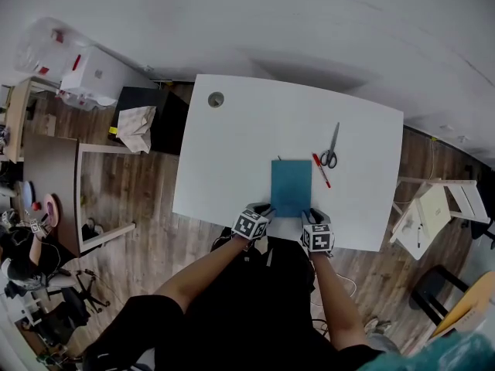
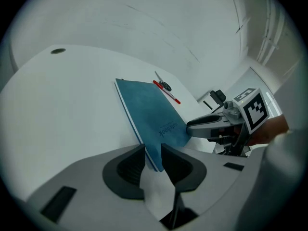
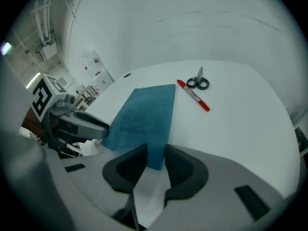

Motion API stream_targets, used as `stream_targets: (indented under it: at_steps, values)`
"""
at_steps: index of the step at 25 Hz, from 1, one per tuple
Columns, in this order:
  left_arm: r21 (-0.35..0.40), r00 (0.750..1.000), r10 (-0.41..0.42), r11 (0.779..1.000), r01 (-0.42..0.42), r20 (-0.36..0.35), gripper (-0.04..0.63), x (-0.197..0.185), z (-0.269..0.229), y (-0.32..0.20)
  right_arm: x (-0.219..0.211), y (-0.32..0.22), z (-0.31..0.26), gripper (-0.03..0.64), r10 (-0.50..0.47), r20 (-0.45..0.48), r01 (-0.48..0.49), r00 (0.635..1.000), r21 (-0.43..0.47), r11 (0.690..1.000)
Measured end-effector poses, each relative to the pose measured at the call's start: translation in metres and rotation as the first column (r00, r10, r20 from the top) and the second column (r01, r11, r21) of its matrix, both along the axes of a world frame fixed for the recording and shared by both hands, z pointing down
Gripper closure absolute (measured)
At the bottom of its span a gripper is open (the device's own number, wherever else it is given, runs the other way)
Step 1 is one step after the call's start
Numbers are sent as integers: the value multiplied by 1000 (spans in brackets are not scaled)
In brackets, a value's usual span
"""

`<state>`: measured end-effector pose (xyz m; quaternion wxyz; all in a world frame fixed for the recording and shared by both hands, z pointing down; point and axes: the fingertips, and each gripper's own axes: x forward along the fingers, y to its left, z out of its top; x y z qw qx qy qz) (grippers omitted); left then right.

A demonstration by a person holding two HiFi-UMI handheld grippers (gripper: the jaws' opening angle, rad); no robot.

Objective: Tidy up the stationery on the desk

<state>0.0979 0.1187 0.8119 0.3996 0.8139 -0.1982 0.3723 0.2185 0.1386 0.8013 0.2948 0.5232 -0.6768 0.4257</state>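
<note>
Tabletop (image 1: 232,168): notebook (image 1: 291,185) at its near edge.
Left gripper (image 2: 153,159): clenched on the near-left corner.
Right gripper (image 3: 155,160): clenched on the near-right corner.
Risk: uneven pulls could buckle it.

The left gripper (image 2: 153,160) and right gripper (image 3: 155,160) are built as pale grey shells fitted with black, curved jaw pads. A cube (image 1: 250,224) of black-and-white square markers is carried on each. Black clothing (image 1: 259,300) is worn, with the forearms left uncovered.
</note>
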Motion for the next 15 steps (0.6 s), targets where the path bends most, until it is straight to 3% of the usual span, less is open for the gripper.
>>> stream_targets:
  at_steps: [7,15]
  values:
    - [31,1000,17,999,-18,24,499,-51,-1,-23,-63,8,0,508,5,36,-4,999,-43,999]
    - [81,1000,-20,997,19,20,499,-114,-9,-56,-137,-11,0,508,-47,29,48,998,-43,998]
